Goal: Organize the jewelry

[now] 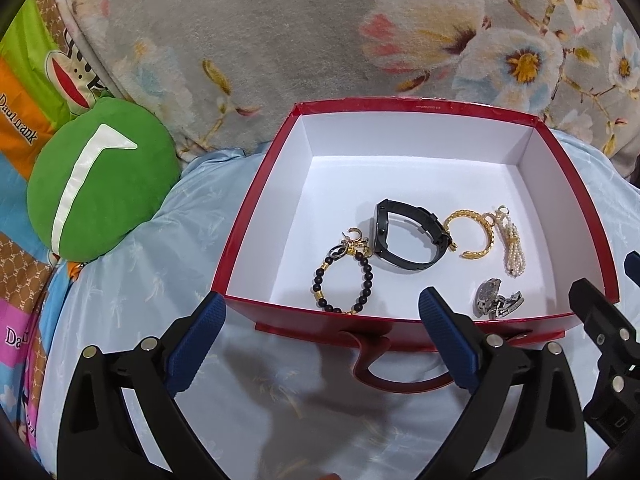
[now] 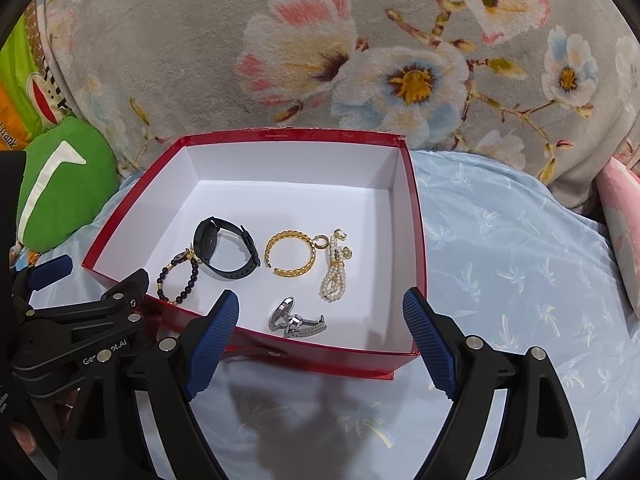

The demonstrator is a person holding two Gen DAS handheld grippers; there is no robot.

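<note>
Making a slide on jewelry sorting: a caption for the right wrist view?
Open right gripper hovers before a red, white-lined cardboard box holding a black watch, gold chain bangle and pearl strand.

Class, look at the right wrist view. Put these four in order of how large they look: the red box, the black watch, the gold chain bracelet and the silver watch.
1. Red box, by far the largest.
2. Black watch.
3. Gold chain bracelet, close to the black watch, so that order is unsure.
4. Silver watch, smallest, though it lies folded and nearest the camera.
</note>
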